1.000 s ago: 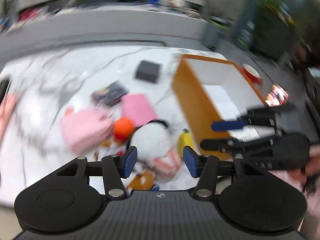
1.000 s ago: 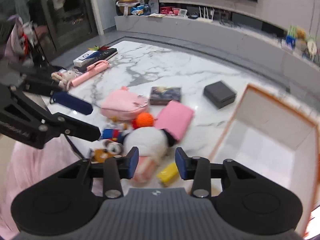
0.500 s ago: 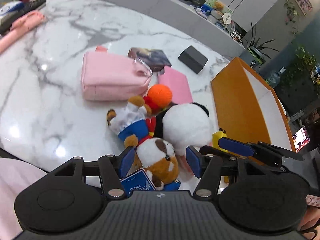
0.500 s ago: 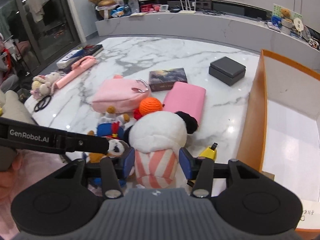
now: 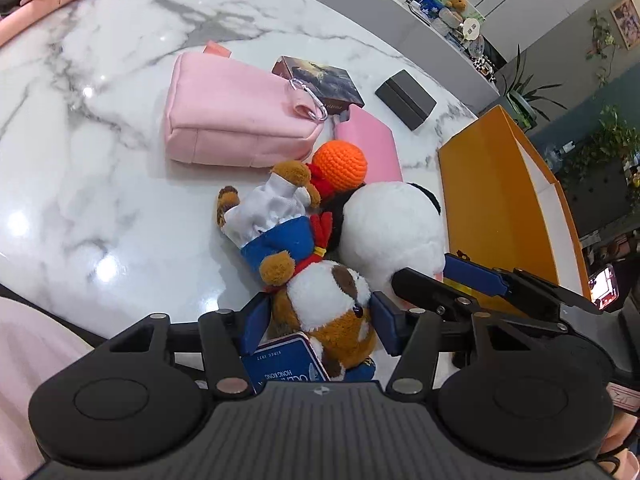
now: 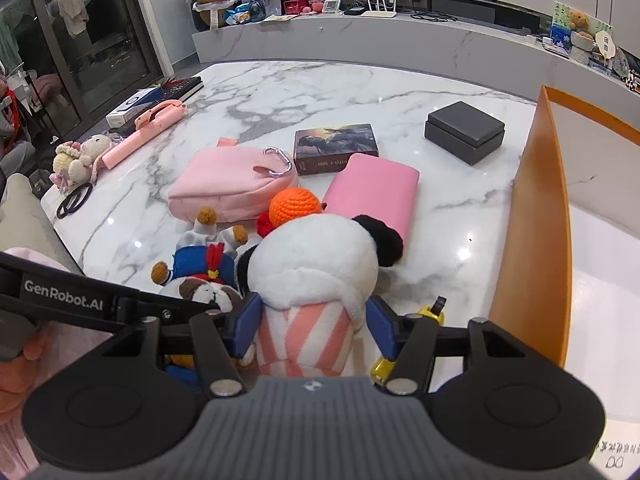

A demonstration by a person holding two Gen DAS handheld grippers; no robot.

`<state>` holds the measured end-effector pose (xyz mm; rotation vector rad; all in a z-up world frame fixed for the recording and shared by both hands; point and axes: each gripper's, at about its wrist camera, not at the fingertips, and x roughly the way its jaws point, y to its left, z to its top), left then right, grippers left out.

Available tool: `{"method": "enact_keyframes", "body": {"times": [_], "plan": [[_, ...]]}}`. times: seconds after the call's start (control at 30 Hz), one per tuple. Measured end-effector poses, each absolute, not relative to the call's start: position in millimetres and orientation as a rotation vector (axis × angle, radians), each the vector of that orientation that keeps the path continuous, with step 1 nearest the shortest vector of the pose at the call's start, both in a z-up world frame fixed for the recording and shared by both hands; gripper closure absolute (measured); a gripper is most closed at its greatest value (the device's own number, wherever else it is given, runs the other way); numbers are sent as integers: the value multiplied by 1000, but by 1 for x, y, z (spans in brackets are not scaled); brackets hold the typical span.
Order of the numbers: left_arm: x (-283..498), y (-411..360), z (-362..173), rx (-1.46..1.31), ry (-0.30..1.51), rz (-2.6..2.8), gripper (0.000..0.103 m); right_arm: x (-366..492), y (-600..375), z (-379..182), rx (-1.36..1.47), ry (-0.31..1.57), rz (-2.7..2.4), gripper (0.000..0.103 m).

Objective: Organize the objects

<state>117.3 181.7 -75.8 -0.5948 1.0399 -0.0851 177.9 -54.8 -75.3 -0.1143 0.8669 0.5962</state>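
A brown-and-white dog plush [image 5: 328, 300] in a blue sailor suit lies on the marble table [image 5: 80, 160]. Its head sits between the pads of my left gripper [image 5: 320, 320], whose jaws are closing and stand at the plush's sides without squeezing it. Beside it lies a white panda plush [image 6: 316, 260] with a pink-striped lower part. That striped part sits between the pads of my right gripper [image 6: 313, 326], whose jaws are opening. An orange crochet ball [image 6: 294, 204] rests behind both plushes. The orange box [image 6: 532, 220] stands open at the right.
A pink pouch [image 6: 232, 184], a pink case [image 6: 372, 188], a card box [image 6: 336, 146] and a black box [image 6: 464, 130] lie farther back. A yellow toy [image 6: 430, 312] sits by the box wall. A small doll [image 6: 78, 158] and a pink stick [image 6: 148, 132] lie far left.
Both grippers have come down onto the plush pile. The left one rolled level and now has the dog's head between its pads. The right jaws have widened around the panda's striped part.
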Motion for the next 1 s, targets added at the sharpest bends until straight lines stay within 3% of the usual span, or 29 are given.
{"method": "enact_keyframes", "body": {"times": [0.17,0.53,0.6,0.67,1.0], "plan": [[115,183,-77,-608,1038,-83,38,181,-55,-77,-129,875,588,33],[115,183,-78,-619,1037,-80,39,189,-55,-83,-84,901,589,31],[116,181,-78,-611,1035,-80,40,191,-55,-85,-68,907,595,32],[115,180,-78,-608,1026,-84,43,190,-55,-85,-55,912,622,41],[106,181,-70,-585,948,-77,49,175,-53,-77,-83,840,604,46]]}}
